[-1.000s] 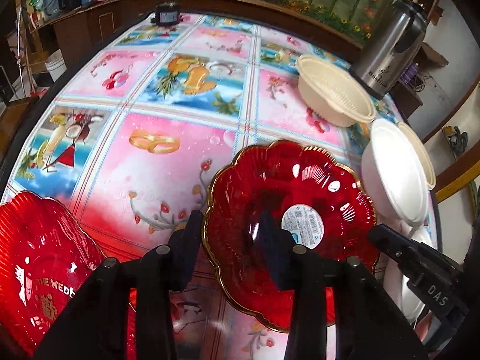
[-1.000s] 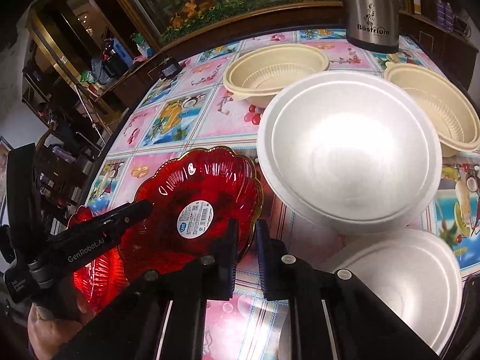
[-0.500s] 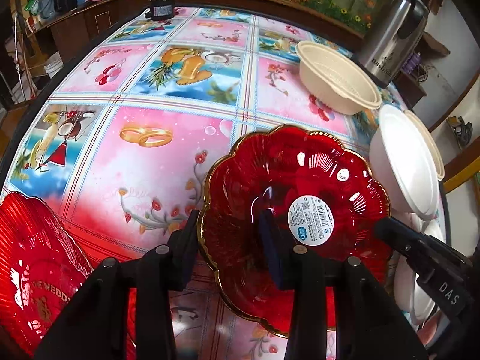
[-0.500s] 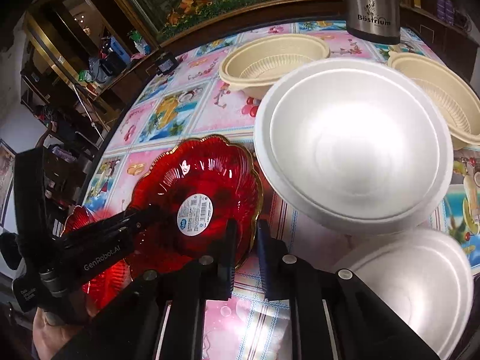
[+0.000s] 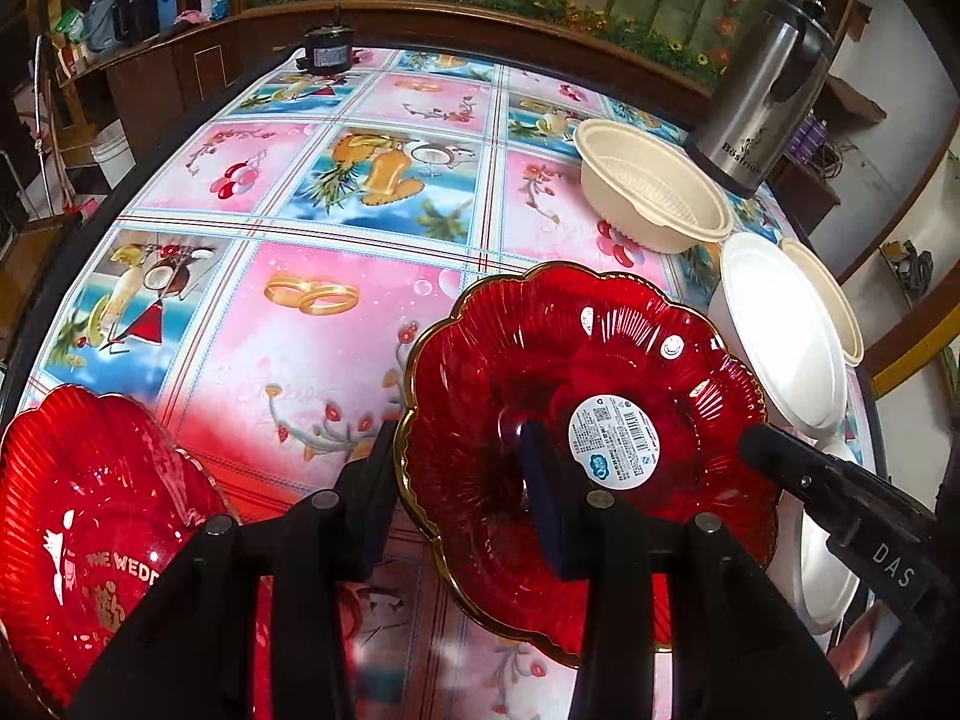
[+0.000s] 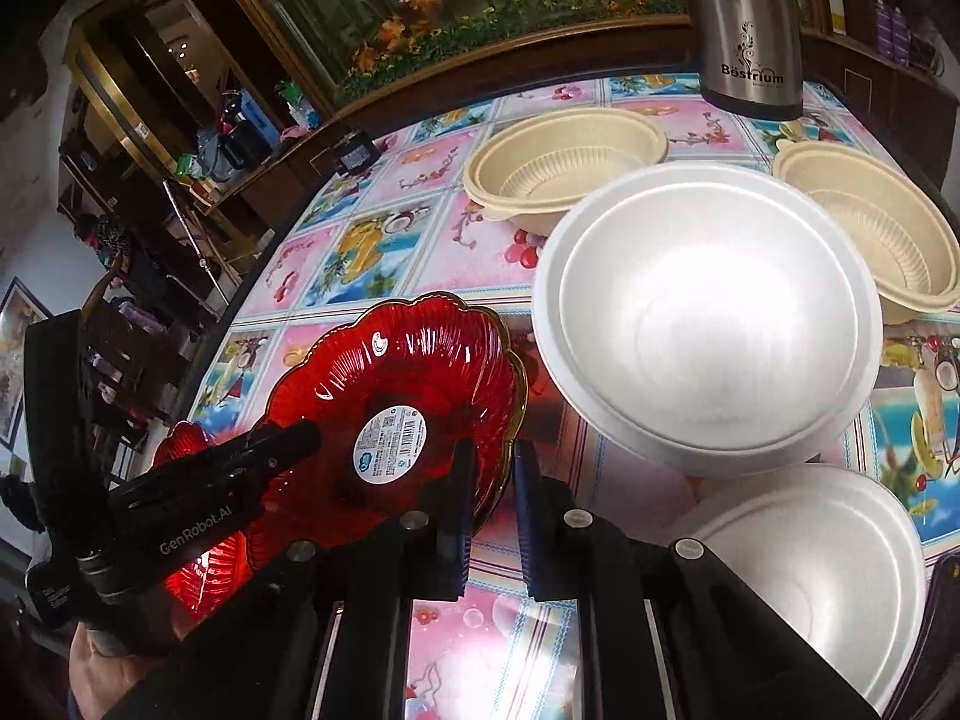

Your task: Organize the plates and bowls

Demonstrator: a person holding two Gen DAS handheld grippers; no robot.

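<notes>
Two red plates are on my table. My left gripper [image 5: 459, 492] has its fingers clamped on the rim of the red plate with the sticker [image 5: 576, 408], tipping it up. My right gripper [image 6: 489, 504] has its fingers close together, gripping nothing, beside that plate. The other red plate [image 5: 90, 528] lies flat to the left. White bowls [image 6: 708, 324] and tan bowls [image 6: 564, 162] sit near the metal jug [image 6: 747, 30].
</notes>
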